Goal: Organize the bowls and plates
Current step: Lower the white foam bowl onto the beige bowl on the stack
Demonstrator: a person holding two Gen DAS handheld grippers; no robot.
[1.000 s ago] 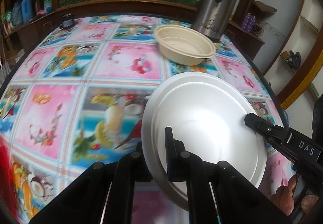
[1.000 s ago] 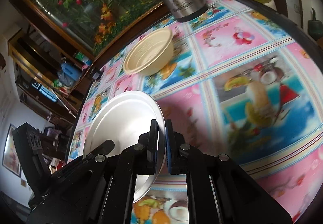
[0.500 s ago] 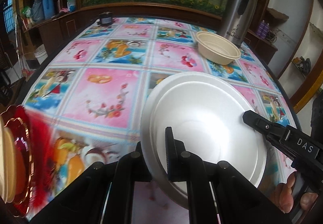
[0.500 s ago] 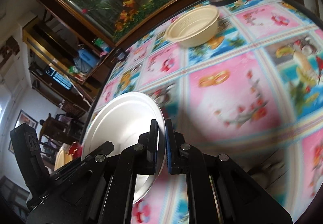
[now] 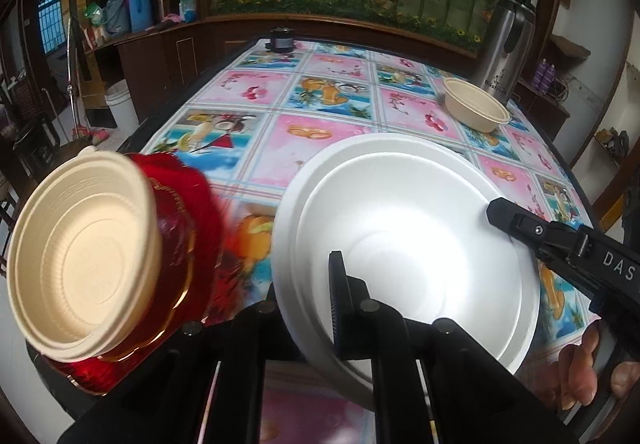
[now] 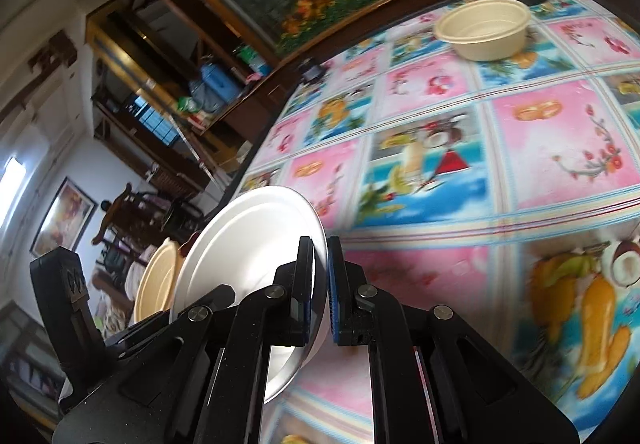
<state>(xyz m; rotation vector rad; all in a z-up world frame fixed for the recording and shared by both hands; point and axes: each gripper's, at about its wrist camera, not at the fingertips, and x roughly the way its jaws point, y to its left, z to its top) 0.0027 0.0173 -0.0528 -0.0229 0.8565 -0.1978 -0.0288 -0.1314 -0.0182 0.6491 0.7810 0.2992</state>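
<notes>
A white foam plate hangs tilted above the table, held from two sides. My left gripper is shut on its near rim, with one finger over the plate and the other hidden beneath. My right gripper is shut on the right rim; in the right wrist view its pads pinch the plate's edge at the gripper. Left of the plate, a beige bowl sits on a red gold-trimmed plate. A second beige bowl stands far right on the table.
The table carries a bright fruit-pattern cloth. A steel thermos stands behind the far bowl, and a small black object sits at the far edge. A person's hand grips the right tool. Chairs and shelves lie beyond the left edge.
Both grippers have carried the white plate leftward across the table. The red plate with its beige bowl has come into view on the left, and the far bowl and thermos have receded.
</notes>
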